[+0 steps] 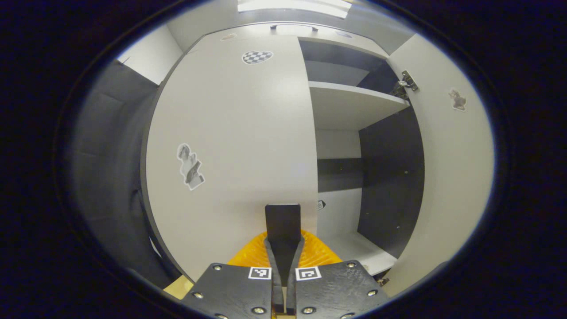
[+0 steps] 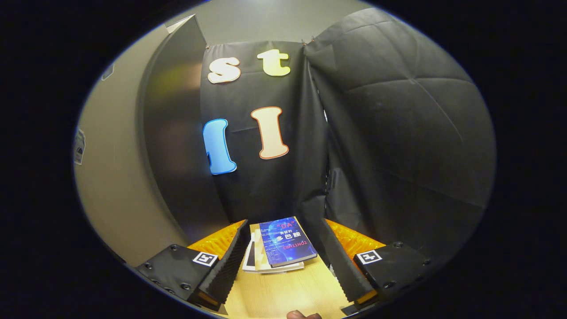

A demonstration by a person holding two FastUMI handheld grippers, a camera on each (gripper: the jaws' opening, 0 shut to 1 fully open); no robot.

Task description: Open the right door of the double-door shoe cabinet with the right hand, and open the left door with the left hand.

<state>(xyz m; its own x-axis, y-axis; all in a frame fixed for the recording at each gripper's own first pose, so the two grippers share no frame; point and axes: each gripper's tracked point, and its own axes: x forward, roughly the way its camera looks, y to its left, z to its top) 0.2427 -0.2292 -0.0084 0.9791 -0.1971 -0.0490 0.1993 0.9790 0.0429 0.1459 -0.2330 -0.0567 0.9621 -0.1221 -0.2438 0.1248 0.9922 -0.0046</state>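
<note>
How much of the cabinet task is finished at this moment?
Done: the right door stands swung open, showing the shelves. In hand: the left gripper, fingers together, is at the left door near its inner edge. Left: that door looks closed. The right gripper is open, holding nothing.

Staged recording booth, not real home. Black cloth (image 2: 398, 133) hangs as wall, pinned at top, folds and seams visible. Grey shoe cabinet (image 1: 230, 133) stands inside, left door closed, right door (image 1: 447, 177) swung open, bare shelves (image 1: 350, 104) within. Checkerboard marker (image 1: 257, 56) and small stickers (image 1: 190, 166) on door fronts, like tracking aids. Light wood floor (image 2: 288, 292) with stack of books (image 2: 283, 243) near cloth edge. Ceiling light panel (image 1: 292, 6) above cabinet top edge
</note>
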